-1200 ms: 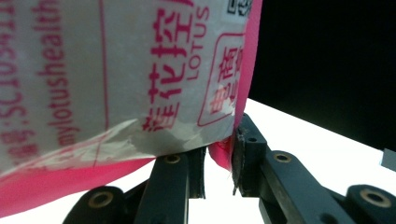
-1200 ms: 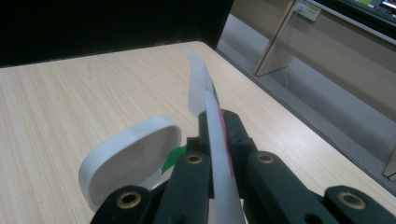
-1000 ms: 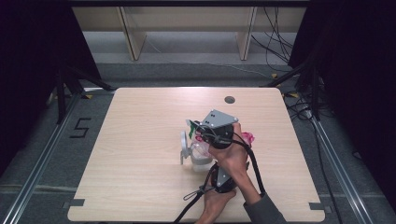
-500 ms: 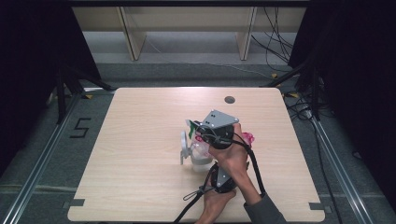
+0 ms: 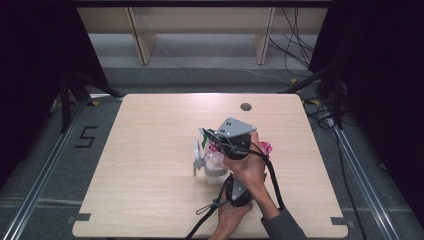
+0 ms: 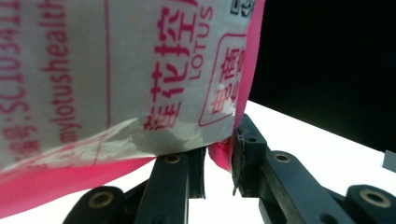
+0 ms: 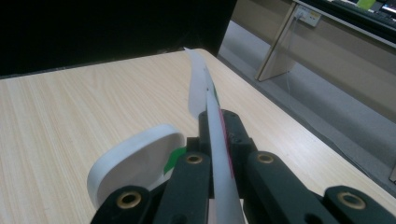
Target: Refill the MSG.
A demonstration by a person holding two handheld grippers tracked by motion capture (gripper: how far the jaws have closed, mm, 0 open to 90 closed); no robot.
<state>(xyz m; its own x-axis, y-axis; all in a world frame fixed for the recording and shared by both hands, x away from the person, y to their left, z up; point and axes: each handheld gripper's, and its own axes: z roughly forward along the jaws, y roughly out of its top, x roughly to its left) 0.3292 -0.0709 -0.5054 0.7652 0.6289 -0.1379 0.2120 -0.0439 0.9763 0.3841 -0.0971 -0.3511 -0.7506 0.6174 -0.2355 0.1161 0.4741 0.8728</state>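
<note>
both grippers pinch the pink packet [image 6: 140, 70], seemingly above a cup [image 5: 214, 167].

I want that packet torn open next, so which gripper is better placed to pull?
Probably the right gripper: it is shut on the packet's thin top edge, so it can peel. The left gripper pinches the pink lower corner and can anchor.

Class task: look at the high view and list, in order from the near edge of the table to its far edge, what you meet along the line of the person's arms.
Sleeve → left hand-held gripper → clear jug → grey three-cornered plate → dark round hole in the table.
</note>
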